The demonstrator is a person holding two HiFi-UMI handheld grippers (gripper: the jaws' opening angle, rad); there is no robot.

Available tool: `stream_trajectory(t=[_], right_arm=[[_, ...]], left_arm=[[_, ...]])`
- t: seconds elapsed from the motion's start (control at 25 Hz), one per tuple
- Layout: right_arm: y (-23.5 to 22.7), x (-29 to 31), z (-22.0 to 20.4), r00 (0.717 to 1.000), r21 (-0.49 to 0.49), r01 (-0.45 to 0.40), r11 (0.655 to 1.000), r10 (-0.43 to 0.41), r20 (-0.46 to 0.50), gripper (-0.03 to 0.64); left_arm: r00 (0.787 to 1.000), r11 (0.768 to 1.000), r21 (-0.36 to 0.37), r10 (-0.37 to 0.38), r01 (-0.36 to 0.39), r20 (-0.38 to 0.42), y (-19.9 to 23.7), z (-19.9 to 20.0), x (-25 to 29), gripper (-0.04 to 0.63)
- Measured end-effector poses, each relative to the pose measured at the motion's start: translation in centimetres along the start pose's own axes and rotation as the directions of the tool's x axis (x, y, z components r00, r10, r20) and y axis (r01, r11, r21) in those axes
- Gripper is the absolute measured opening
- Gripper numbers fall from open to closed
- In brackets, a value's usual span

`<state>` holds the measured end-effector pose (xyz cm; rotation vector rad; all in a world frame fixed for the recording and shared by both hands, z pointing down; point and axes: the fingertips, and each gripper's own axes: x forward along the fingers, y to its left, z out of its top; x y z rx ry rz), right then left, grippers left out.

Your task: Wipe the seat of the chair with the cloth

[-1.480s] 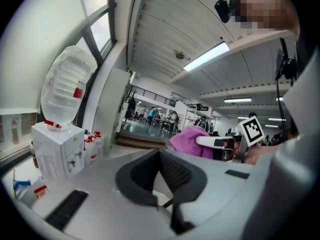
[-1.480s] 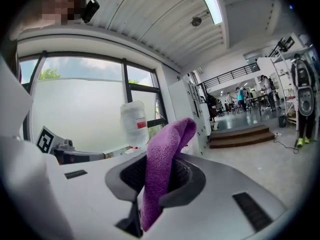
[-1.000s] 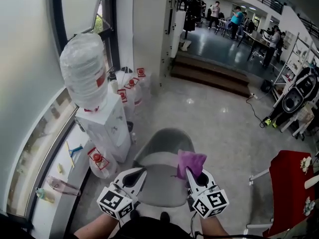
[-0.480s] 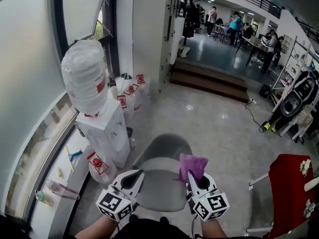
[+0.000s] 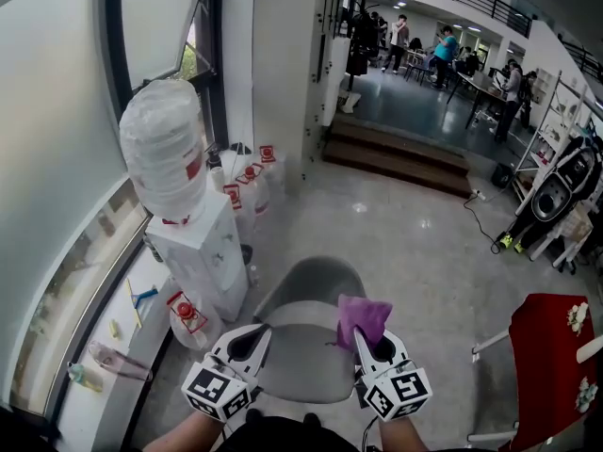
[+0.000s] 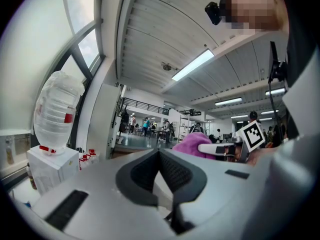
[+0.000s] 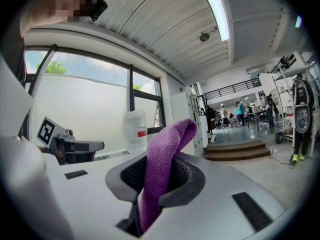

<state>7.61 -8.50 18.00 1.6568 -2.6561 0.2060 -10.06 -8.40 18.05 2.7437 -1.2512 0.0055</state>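
A grey chair (image 5: 303, 347) stands right below me, its seat bare. The purple cloth (image 5: 364, 314) sticks up from my right gripper (image 5: 361, 333), which is shut on it above the seat's right side. In the right gripper view the cloth (image 7: 165, 159) runs up between the dark pads and folds over at the top. My left gripper (image 5: 261, 330) is above the seat's left side, shut with nothing in it. In the left gripper view its pads (image 6: 172, 171) meet at the tip, and the cloth (image 6: 191, 145) shows beyond them.
A white water dispenser (image 5: 205, 252) with a big bottle (image 5: 163, 149) stands left of the chair, with spare jugs (image 5: 247, 182) behind it. A window wall runs along the left. A red-covered table (image 5: 551, 356) is at the right. Steps (image 5: 396, 149) lead to a far room with people.
Both grippers have kept their places over the chair, and the cloth has stayed in the right one. Only the head view has shifted slightly.
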Motion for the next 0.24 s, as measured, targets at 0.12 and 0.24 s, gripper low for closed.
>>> stream_trajectory(t=[0.12,0.24], right_arm=[[0.25,0.01,0.18,1.0,0.0,-0.001,1.0,0.001,-0.001,0.06],[0.49,0.07,0.37,1.0,-0.004,-0.002,1.0,0.002,0.003,0.06]], left_arm=[[1.0,1.0,0.0,-0.002,0.002,0.0,0.06,0.15,-0.22,0.007],[1.0,1.0,0.001,-0.004,0.004,0.005,0.14,0.32,-0.41,0.006]])
